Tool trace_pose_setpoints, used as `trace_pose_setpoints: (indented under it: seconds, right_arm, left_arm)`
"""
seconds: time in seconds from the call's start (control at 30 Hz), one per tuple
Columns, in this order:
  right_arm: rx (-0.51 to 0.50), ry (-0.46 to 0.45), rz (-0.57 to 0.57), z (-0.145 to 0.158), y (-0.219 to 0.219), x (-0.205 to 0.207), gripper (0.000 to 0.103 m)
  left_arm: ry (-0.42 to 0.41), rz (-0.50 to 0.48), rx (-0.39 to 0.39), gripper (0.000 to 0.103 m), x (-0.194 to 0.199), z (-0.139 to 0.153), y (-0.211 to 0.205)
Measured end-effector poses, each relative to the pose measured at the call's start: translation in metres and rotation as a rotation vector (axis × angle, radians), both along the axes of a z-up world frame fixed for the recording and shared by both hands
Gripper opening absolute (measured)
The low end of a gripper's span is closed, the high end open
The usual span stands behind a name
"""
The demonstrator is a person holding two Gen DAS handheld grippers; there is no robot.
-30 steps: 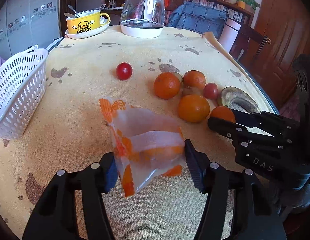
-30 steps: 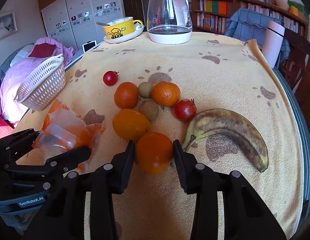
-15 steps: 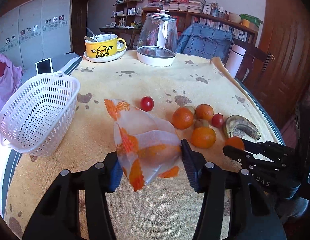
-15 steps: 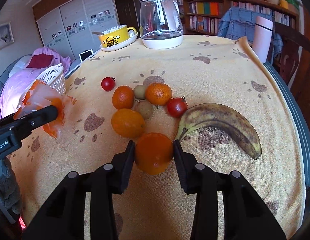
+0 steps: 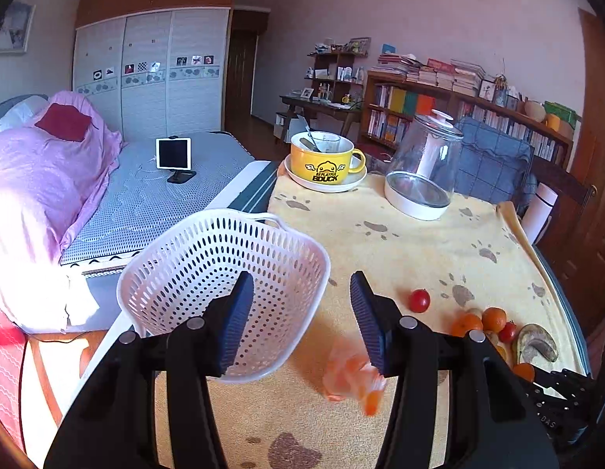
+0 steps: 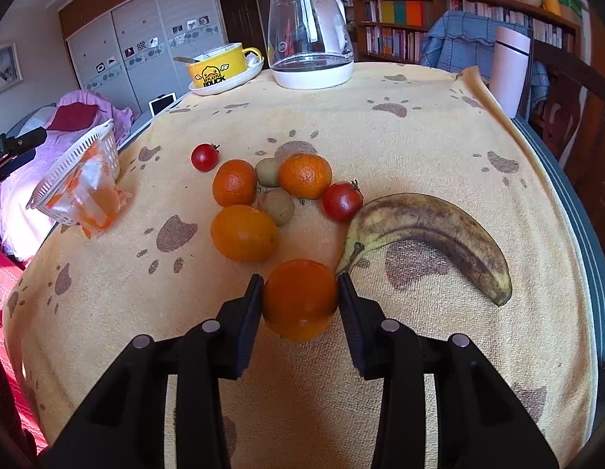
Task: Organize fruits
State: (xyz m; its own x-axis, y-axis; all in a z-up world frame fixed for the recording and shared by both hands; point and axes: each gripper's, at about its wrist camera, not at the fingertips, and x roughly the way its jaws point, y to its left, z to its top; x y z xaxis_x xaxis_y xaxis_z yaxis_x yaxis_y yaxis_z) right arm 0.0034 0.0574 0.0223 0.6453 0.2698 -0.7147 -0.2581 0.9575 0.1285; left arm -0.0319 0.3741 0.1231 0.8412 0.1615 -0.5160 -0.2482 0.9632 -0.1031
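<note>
My left gripper [image 5: 300, 285] is open and held high above the white perforated basket [image 5: 224, 242]. The clear bag with orange print [image 5: 353, 375] shows blurred below its right finger, outside the basket's rim. In the right wrist view the bag [image 6: 89, 195] is against the basket [image 6: 74, 156]; whether it rests on the cloth is unclear. My right gripper [image 6: 300, 281] is shut on an orange [image 6: 300, 299] just above the cloth. Beyond it lie three oranges [image 6: 244, 232], two kiwis [image 6: 277, 205], two tomatoes [image 6: 341, 201] and a banana [image 6: 431, 230].
A yellow mug on a saucer [image 6: 220, 70] and a glass kettle [image 6: 310, 39] stand at the table's far end. A pink flask [image 6: 511, 74] stands by the right edge. A bed [image 5: 154, 199] lies left of the table, and the basket sits at the table's left edge.
My left gripper rose, swung left over the basket and opened, letting go of the bag, which dropped beside the basket. The right gripper keeps its hold on the orange.
</note>
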Motion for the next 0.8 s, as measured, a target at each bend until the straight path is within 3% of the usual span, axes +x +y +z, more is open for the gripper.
trace_pose_setpoints:
  seconds: [0.17,0.3,0.37,0.47,0.67,0.8]
  right_arm:
    - [0.003,0.003,-0.006,-0.001,0.000,0.001,0.039]
    - [0.008,0.003,-0.006,-0.001,0.000,0.000,0.039]
    - [0.015,0.003,-0.007,-0.001,-0.001,0.000,0.039]
    - [0.027,0.005,-0.006,-0.001,-0.003,0.000,0.039]
    - [0.046,0.007,-0.004,-0.001,-0.006,0.000,0.039]
    - [0.052,0.008,-0.004,-0.001,-0.006,-0.001,0.039]
  left_arm:
    - [0.020,-0.003,-0.041,0.054,-0.005,-0.002,0.013]
    - [0.040,-0.086,-0.061,0.080,-0.004,-0.008,-0.011]
    - [0.056,-0.138,-0.059,0.081,-0.003,-0.013,-0.029]
    - [0.084,-0.218,-0.042,0.094,-0.001,-0.023,-0.058]
    - [0.192,-0.328,-0.005,0.096,0.013,-0.058,-0.105]
    - [0.263,-0.343,0.010,0.096,0.031,-0.081,-0.115]
